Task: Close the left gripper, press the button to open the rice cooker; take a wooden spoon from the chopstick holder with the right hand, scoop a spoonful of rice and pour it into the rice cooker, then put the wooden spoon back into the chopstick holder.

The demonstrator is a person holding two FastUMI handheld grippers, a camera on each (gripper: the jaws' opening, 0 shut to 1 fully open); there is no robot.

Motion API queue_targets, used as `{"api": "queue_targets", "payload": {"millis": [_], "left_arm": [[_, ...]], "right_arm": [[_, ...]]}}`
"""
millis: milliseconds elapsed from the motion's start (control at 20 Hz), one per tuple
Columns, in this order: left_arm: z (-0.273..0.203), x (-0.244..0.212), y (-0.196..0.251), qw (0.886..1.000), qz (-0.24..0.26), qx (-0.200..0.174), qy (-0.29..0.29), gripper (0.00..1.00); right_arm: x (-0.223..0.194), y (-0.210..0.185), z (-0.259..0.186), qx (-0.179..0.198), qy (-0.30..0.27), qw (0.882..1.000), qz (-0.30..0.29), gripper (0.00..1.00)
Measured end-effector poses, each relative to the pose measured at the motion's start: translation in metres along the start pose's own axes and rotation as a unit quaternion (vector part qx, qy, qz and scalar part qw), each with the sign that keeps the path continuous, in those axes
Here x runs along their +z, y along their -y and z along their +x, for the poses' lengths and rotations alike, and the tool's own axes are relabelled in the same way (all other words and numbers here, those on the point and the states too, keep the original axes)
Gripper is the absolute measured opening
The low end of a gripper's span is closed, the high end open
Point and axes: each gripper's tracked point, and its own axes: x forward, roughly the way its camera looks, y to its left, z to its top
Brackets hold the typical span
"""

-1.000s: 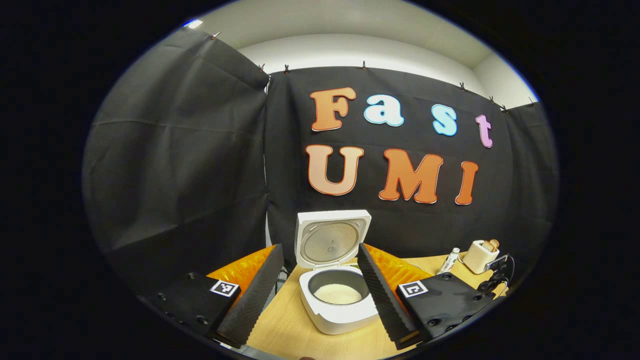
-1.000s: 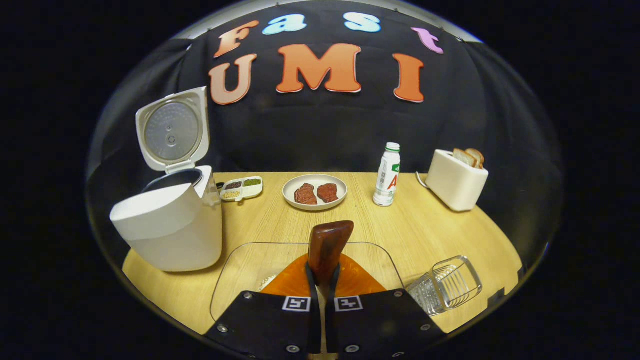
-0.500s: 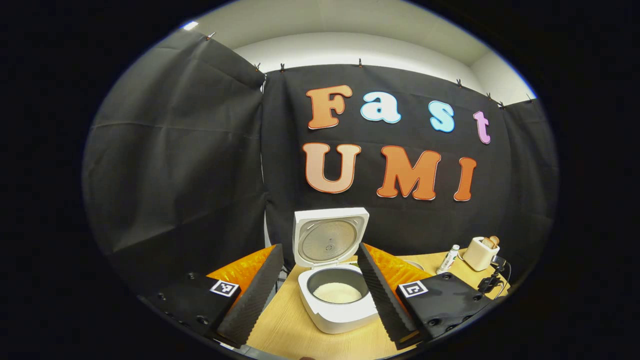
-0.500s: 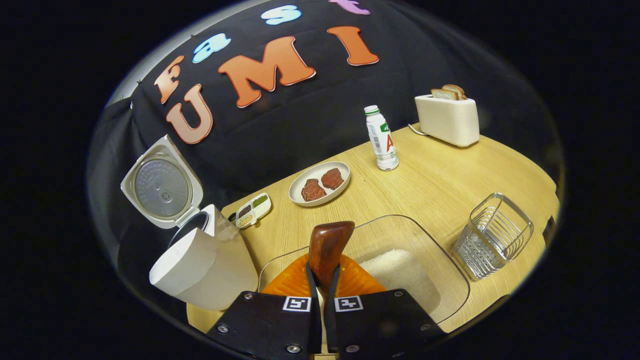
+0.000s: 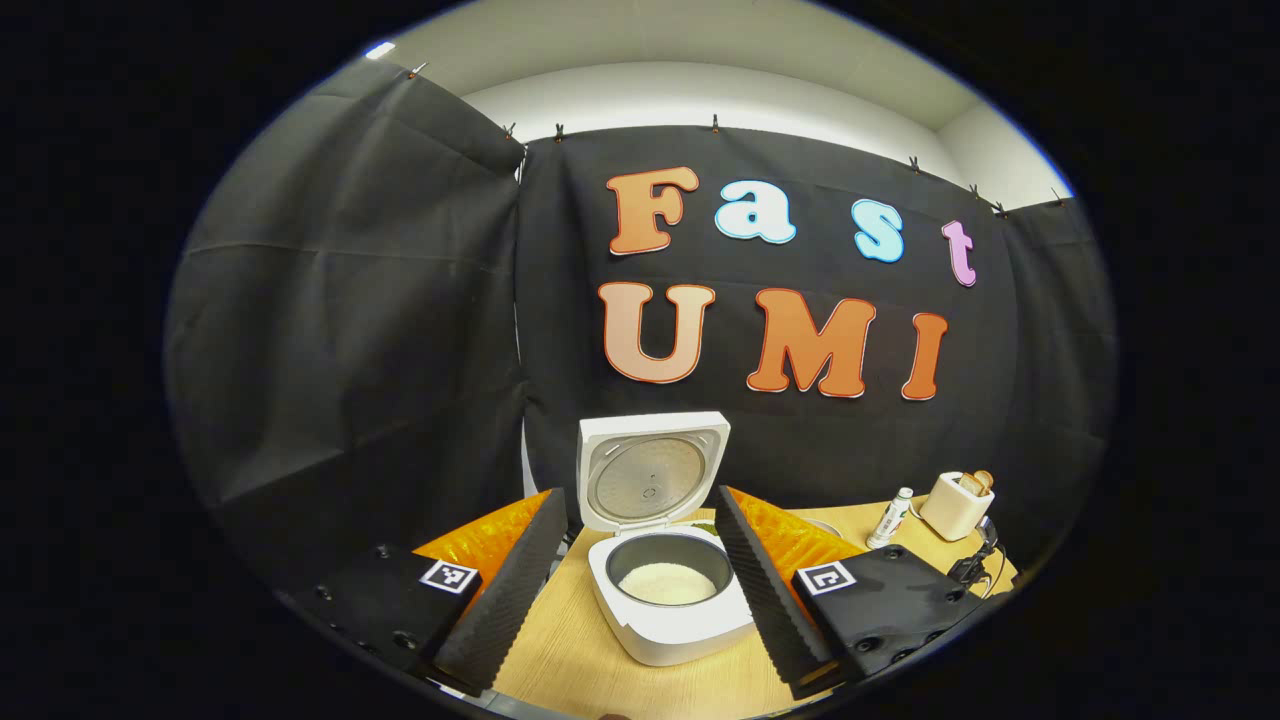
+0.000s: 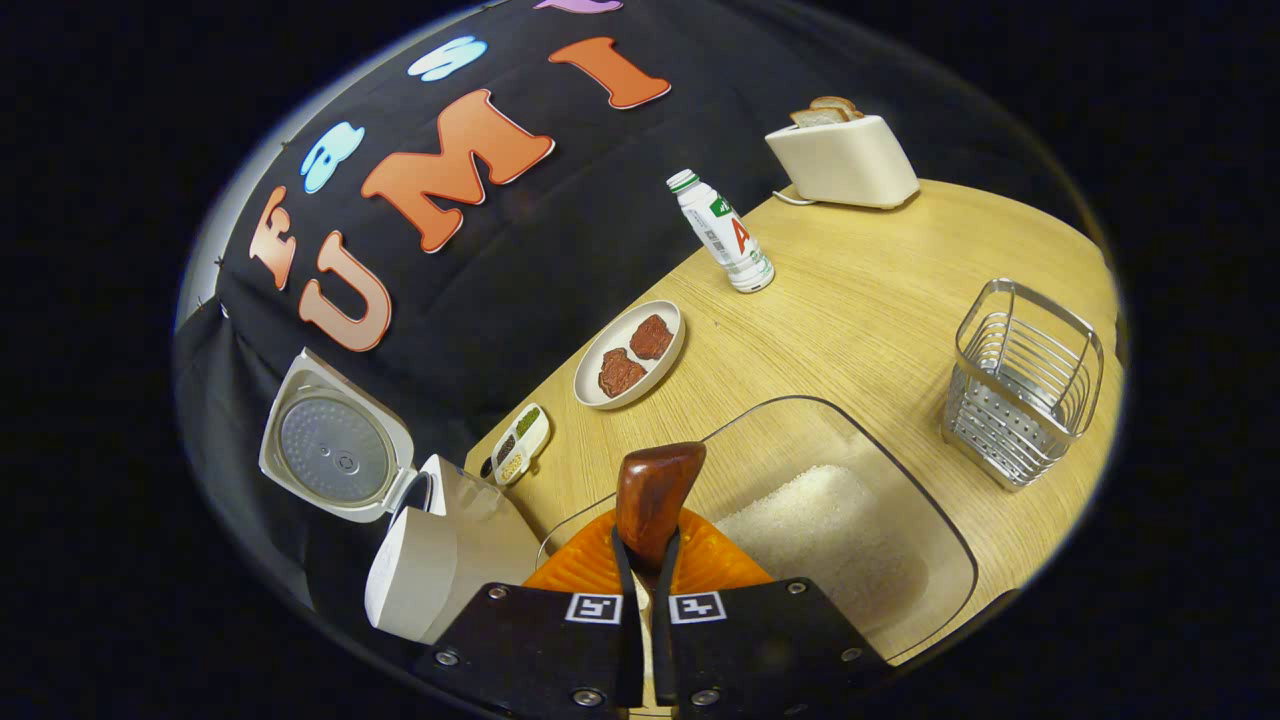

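The white rice cooker (image 5: 668, 610) stands with its lid (image 5: 652, 470) up, and rice lies in its grey pot. My left gripper (image 5: 640, 545) is open, its two ribbed fingers framing the cooker from in front. In the right gripper view the cooker (image 6: 440, 560) sits at the lower left. My right gripper (image 6: 646, 545) is shut on the wooden spoon (image 6: 652, 495), whose dark brown end sticks up between the fingers. It hangs over a clear tray (image 6: 930, 540) with white rice (image 6: 820, 525). The wire chopstick holder (image 6: 1025, 395) stands at the right.
On the wooden table (image 6: 860, 300) are a plate with two brown pieces (image 6: 630, 355), a small divided dish (image 6: 522, 440), a white bottle (image 6: 722, 230) and a cream toaster (image 6: 845, 155) with bread. Black cloth walls the back and left.
The right gripper view has rolled further, so the table tilts and the tray's rice and the holder show more fully. The left gripper has drifted slightly, still open.
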Motion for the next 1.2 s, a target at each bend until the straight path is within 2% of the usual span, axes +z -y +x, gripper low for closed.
{"api": "queue_targets", "payload": {"millis": [450, 650, 800, 1100, 1200], "left_arm": [[-0.005, 0.001, 0.002, 1.0, -0.005, -0.003, 0.002, 1.0], [-0.008, 0.005, 0.01, 1.0, -0.005, -0.013, 0.007, 1.0], [-0.01, 0.009, 0.012, 1.0, -0.005, -0.016, 0.012, 1.0], [-0.015, 0.019, 0.011, 1.0, 0.0, -0.014, 0.027, 1.0], [-0.016, 0.021, 0.012, 0.999, 0.0, -0.015, 0.031, 0.98]], "right_arm": [[0.009, 0.009, -0.015, 0.036, -0.011, 0.995, 0.09, 0.03], [0.034, 0.013, -0.026, 0.045, 0.007, 0.988, 0.146, 0.03], [0.053, 0.015, -0.033, 0.051, 0.024, 0.986, 0.159, 0.03], [0.08, -0.004, -0.05, 0.085, 0.033, 0.972, 0.218, 0.03], [0.089, -0.01, -0.054, 0.09, 0.037, 0.97, 0.221, 0.03]]}}
